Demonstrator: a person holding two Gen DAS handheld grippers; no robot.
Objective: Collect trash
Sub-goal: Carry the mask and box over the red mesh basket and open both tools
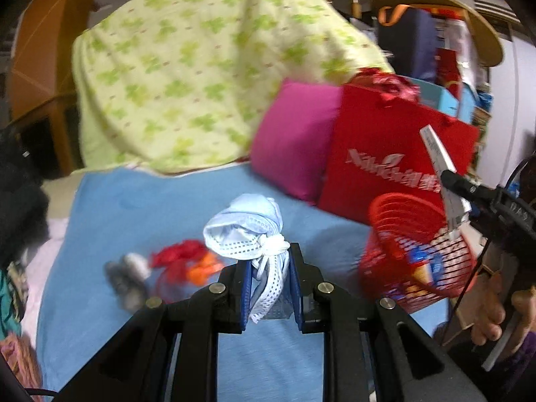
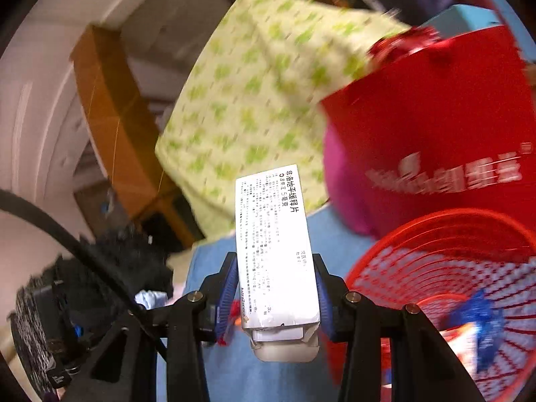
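My left gripper [image 1: 269, 261] is shut on a crumpled white and pale blue face mask [image 1: 244, 227], held up above the blue bed sheet [image 1: 134, 207]. To its right stands a red mesh basket [image 1: 378, 214] with several wrappers inside. Over the basket's far side my right gripper [image 1: 457, 186] grips a white medicine box [image 1: 435, 150]. In the right wrist view the right gripper [image 2: 274, 261] is shut on that box [image 2: 271, 221], which points up and away, with the basket [image 2: 435, 221] low on the right. The mask [image 2: 150, 298] peeks out at lower left.
A red and orange wrapper [image 1: 181, 261] and a grey fuzzy lump [image 1: 127, 278] lie on the sheet left of the mask. Behind are a green patterned blanket [image 1: 187, 77], a pink pillow [image 1: 294, 140] and a red bag [image 1: 395, 147]. A hand [image 1: 492, 315] holds the right gripper.
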